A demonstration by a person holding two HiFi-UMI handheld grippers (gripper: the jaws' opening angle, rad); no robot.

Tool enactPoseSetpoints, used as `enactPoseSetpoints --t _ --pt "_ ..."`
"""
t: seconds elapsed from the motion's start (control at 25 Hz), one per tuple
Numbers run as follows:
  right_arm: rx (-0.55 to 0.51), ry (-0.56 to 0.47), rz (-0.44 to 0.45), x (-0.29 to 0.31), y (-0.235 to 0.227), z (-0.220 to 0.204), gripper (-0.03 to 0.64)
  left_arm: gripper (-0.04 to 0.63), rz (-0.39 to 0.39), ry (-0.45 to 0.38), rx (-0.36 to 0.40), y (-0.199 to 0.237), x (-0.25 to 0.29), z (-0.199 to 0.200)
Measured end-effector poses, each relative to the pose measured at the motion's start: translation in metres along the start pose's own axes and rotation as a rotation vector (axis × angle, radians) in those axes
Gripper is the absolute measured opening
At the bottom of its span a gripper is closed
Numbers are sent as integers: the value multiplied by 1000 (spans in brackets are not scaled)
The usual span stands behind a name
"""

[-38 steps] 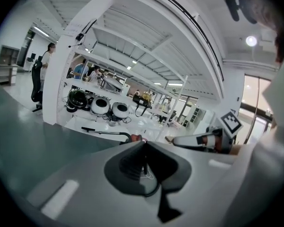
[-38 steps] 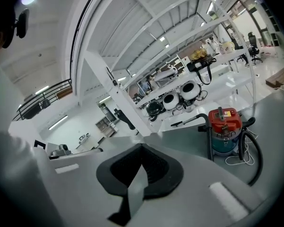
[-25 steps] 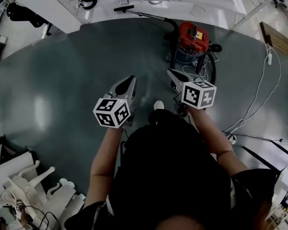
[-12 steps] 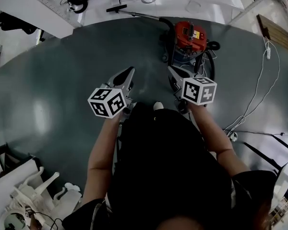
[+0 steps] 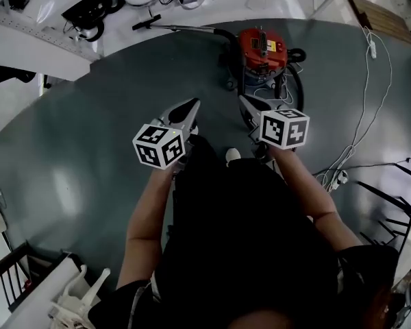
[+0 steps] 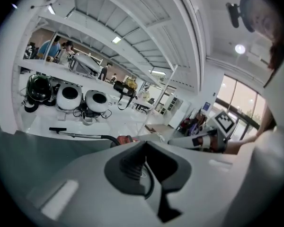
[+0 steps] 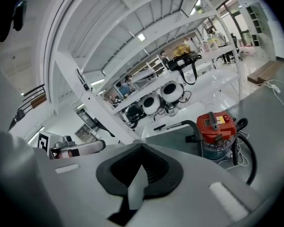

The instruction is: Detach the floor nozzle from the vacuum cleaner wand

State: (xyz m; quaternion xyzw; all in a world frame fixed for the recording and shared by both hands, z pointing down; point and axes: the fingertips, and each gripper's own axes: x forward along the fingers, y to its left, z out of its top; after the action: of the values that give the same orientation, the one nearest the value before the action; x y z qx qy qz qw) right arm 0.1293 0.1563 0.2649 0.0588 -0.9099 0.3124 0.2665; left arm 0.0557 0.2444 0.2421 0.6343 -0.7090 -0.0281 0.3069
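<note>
While left gripper (image 5: 191,105), right gripper (image 5: 244,101) hang closed — vacuum cleaner (image 5: 262,46) well apart.

Upper centre, the vacuum cleaner (image 5: 262,50) is red over a blue-grey base, with a black hose (image 5: 222,36). The floor (image 5: 89,136) is dark grey-green. The left tool (image 5: 194,104) and right tool (image 5: 243,100) are pale grey, their cubes (image 5: 159,146) patterned in black-and-white squares.

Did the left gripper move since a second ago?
Yes. The left gripper has moved forward and a little to the right, ending up closer to the red vacuum cleaner.
</note>
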Motion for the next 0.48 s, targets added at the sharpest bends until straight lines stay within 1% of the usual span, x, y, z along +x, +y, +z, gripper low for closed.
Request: enactPoseSetpoints --t 0.16,0.24,0.32,0.48 --pt "4 16 -45 25 1 11 -5 11 -21 49 -6 34 11 17" --pt "28 14 -69 37 -3 17 -5 11 -33 63 -8 48 16 25" --pt "55 5 -90 50 -5 21 -5 11 -54 73 -1 60 18 32" --pt "74 -7 -126 74 0 28 -5 11 -87 112 13 87 20 39"
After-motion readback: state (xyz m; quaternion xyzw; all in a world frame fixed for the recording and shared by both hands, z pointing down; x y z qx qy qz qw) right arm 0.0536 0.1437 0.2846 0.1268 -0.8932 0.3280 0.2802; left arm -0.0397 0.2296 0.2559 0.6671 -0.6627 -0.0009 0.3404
